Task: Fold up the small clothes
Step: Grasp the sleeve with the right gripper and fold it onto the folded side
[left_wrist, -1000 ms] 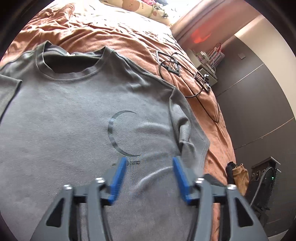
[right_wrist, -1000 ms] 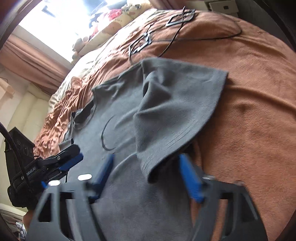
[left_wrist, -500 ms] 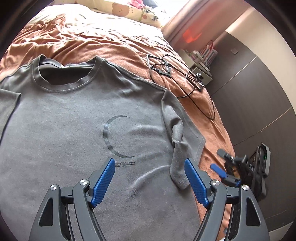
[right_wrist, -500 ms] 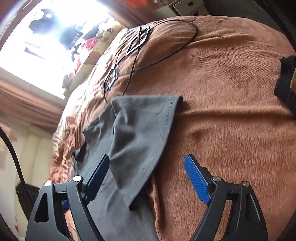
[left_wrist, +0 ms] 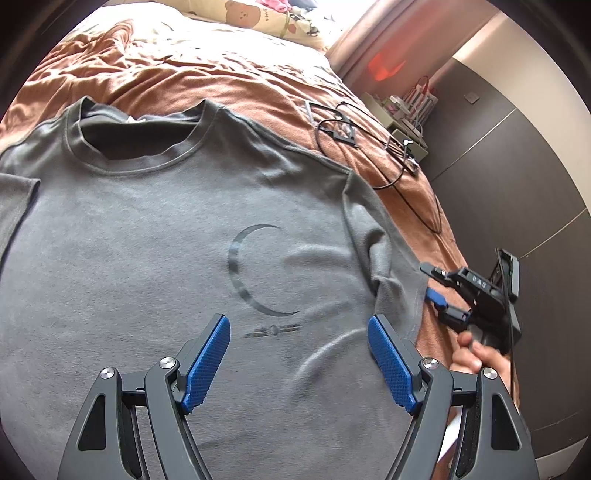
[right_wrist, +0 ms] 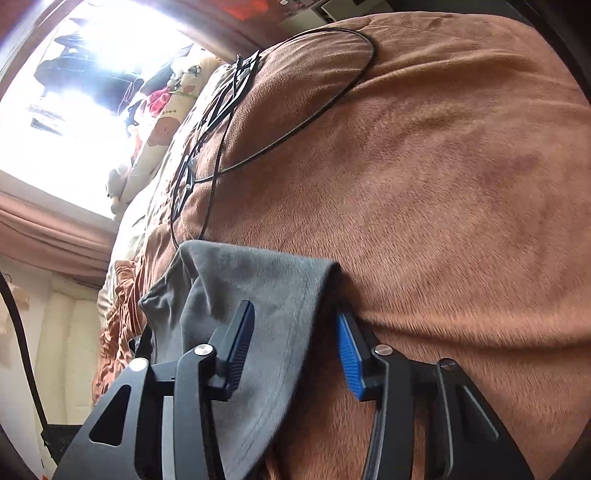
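Note:
A grey T-shirt [left_wrist: 147,240] with a dark crescent print lies face up and flat on the brown blanket [left_wrist: 207,85]. My left gripper [left_wrist: 297,325] hovers open over the shirt's lower chest, with nothing between its fingers. The shirt's right sleeve [right_wrist: 266,280] is creased and lies at the bed's right side. My right gripper [right_wrist: 295,317] is low on the blanket with its jaws closing around the sleeve's hem; one finger is over the cloth, the other beside its edge, and the pads do not press on it. In the left wrist view the right gripper [left_wrist: 439,291] is at the sleeve's edge, held by a hand [left_wrist: 472,354].
A black cable with small black frames [left_wrist: 343,129] lies on the blanket beyond the sleeve, also seen as the cable [right_wrist: 221,147]. A bear-print pillow [left_wrist: 240,14] is at the head of the bed. Dark wardrobe doors [left_wrist: 517,184] stand close along the bed's right edge.
My right gripper dropped toward the blanket, moved up to the sleeve's hem and narrowed its jaws around it. My left gripper opened wider early on and has stayed over the shirt.

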Demonstrator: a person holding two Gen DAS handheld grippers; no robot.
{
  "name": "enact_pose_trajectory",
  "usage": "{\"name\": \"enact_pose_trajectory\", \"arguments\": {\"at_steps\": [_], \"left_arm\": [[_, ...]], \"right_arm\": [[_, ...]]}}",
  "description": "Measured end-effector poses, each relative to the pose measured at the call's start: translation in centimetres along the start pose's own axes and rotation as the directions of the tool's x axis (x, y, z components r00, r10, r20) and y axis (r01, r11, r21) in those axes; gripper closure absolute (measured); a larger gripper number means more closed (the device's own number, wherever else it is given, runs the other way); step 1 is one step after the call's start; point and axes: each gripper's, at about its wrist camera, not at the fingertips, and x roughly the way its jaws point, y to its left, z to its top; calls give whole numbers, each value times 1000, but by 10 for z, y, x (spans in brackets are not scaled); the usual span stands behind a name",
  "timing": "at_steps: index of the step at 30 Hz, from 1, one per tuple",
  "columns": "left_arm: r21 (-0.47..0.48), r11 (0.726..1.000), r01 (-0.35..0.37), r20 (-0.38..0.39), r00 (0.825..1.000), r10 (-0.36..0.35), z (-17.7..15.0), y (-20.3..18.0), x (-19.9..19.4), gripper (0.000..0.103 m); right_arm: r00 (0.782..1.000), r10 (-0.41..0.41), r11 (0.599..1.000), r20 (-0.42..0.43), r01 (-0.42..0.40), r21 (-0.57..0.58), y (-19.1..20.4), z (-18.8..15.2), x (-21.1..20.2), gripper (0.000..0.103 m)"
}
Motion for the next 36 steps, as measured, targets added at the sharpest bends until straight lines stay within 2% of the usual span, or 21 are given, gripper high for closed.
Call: {"name": "enact_pose_trajectory", "arguments": {"at_steps": [1, 3, 5, 8, 14, 24, 29, 36], "left_arm": [[0, 1000, -1, -2, 1000, 1, 0, 3, 0, 25], [-1, 1000, -11, -6, 1000, 11, 0, 9, -1, 25], [-8, 1000, -25, -3, 1000, 25, 0, 16, -3, 25], [-25, 999, -33, 3, 999, 33, 2, 28, -7, 25], [-38, 998, -47, 1, 999, 47, 3, 42, -12, 25], [-46, 998, -48, 26, 998, 49, 8, 55, -27, 25], [-34, 997, -62, 24, 998, 63, 11, 64, -31, 25], [-29, 996, -86, 28, 996, 87, 21, 78, -32, 25]], "right_arm": [[1000, -6, 1000, -2, 6, -13, 4, 4, 3, 72], [999, -38, 999, -9, 38, -38, 9, 9, 7, 95], [999, -37, 998, 1, 37, -60, 18, 12, 4, 99], [999, 19, 993, 26, -16, -117, 38, 11, -6, 100], [995, 91, 958, 26, -81, -276, 88, -4, -24, 101], [985, 170, 917, -19, -165, -363, 145, -22, -25, 101], [982, 182, 900, -53, -188, -394, 177, -32, -12, 101], [973, 201, 871, -115, -231, -434, 210, -43, 35, 101]]}}
